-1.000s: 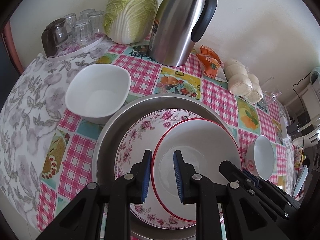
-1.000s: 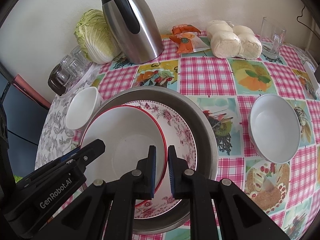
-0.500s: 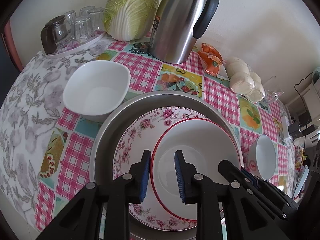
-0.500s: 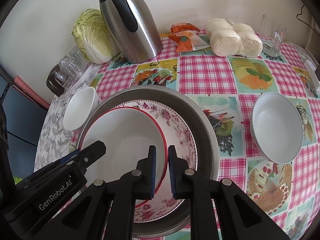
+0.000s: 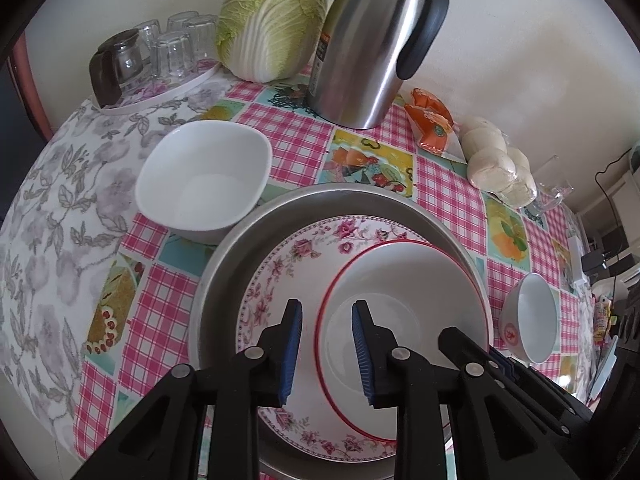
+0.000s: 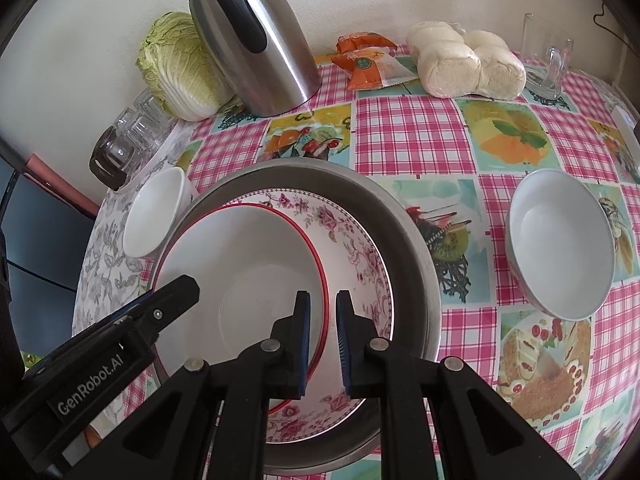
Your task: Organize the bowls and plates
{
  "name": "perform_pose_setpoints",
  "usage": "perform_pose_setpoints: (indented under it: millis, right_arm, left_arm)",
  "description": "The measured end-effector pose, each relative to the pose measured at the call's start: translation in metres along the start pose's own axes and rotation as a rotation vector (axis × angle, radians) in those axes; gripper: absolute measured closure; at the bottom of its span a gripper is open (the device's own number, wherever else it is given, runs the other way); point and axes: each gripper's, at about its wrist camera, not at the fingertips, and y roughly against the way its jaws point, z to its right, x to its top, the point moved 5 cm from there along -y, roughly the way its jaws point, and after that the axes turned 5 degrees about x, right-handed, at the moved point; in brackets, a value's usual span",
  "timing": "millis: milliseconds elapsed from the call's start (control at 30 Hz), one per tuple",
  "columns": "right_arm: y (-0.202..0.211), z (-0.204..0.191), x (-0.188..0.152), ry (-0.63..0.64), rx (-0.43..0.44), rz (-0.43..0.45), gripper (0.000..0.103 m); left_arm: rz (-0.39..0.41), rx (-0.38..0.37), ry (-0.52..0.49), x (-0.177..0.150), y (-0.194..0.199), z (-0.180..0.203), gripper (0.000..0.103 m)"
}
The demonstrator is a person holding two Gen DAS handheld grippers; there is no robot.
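On the table with its pink checked, fruit-printed cloth (image 6: 416,140) sits a wide metal basin (image 6: 404,240), and inside it lies a floral-rimmed plate (image 6: 360,256) with a red-rimmed white bowl (image 6: 240,264) resting on top, pushed toward the basin's left side as the right wrist view shows it. Both grippers straddle opposite edges of that bowl's rim. The left gripper (image 5: 326,346) has its blue pads on either side of the rim with clear daylight between pad and rim; its jaws have just been opening, and they are not pressing on the bowl. The right gripper (image 6: 323,340) has its pads drawn close together with the red rim passing between them, closed on the bowl's edge. A square white bowl (image 5: 204,184) stands just beside the basin on the left gripper's side, and a round white bowl (image 6: 560,244) stands apart from it on the other side. Along the wall behind are a steel thermos jug (image 6: 260,40), a napa cabbage (image 5: 272,20), upturned glasses on a tray (image 5: 168,52), an orange snack packet (image 6: 368,64), bagged steamed buns (image 6: 468,64) and a glass mug (image 6: 548,60).
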Motion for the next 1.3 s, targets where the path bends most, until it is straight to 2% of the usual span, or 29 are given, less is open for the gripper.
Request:
perform_pose_setpoints:
  millis: [233, 433, 467, 500, 567, 600, 633, 700, 800, 900, 1033, 1067, 1133, 1300]
  right_arm:
    - [0.010, 0.001, 0.002, -0.003, -0.021, 0.010, 0.089]
    - [0.025, 0.002, 0.006, -0.004, -0.024, 0.044, 0.089]
    - [0.027, 0.002, 0.006, -0.004, -0.026, 0.048, 0.088]
    - [0.030, 0.002, 0.006, -0.004, -0.026, 0.054, 0.086]
    - [0.035, 0.002, 0.007, -0.003, -0.034, 0.066, 0.072]
    - [0.037, 0.002, 0.008, -0.004, -0.042, 0.071, 0.058]
    - [0.039, 0.003, 0.009, -0.005, -0.049, 0.076, 0.049]
    - [0.042, 0.005, 0.010, -0.005, -0.059, 0.087, 0.044]
    - [0.044, 0.007, 0.011, -0.004, -0.072, 0.094, 0.037]
    - [0.043, 0.011, 0.012, -0.012, -0.072, 0.092, 0.025]
    - [0.042, 0.012, 0.012, -0.015, -0.066, 0.092, 0.024]
    - [0.042, 0.012, 0.012, -0.014, -0.065, 0.092, 0.023]
    - [0.041, 0.012, 0.012, -0.014, -0.068, 0.091, 0.016]
    - [0.039, 0.010, 0.011, 0.001, -0.070, 0.086, 0.016]
  left_arm:
    - [0.022, -0.006, 0.014, 0.003, 0.011, -0.005, 0.069]
    - [0.069, -0.012, 0.009, 0.008, 0.029, -0.004, 0.054]
    - [0.074, -0.013, 0.012, 0.009, 0.030, -0.004, 0.049]
    - [0.078, -0.013, 0.017, 0.010, 0.032, -0.005, 0.042]
    - [0.087, -0.008, 0.030, 0.011, 0.035, -0.009, 0.039]
    - [0.090, -0.005, 0.039, 0.012, 0.037, -0.011, 0.038]
    - [0.092, -0.005, 0.046, 0.013, 0.038, -0.013, 0.037]
    - [0.099, -0.003, 0.066, 0.013, 0.041, -0.018, 0.029]
    - [0.112, 0.006, 0.086, 0.015, 0.045, -0.024, 0.023]
    - [0.119, 0.017, 0.100, 0.016, 0.047, -0.029, 0.018]
    - [0.116, 0.032, 0.114, 0.016, 0.045, -0.033, 0.015]
    - [0.115, 0.037, 0.115, 0.016, 0.045, -0.034, 0.012]
    - [0.120, 0.047, 0.117, 0.016, 0.045, -0.035, 0.007]
    - [0.130, 0.056, 0.132, 0.017, 0.046, -0.039, 0.005]
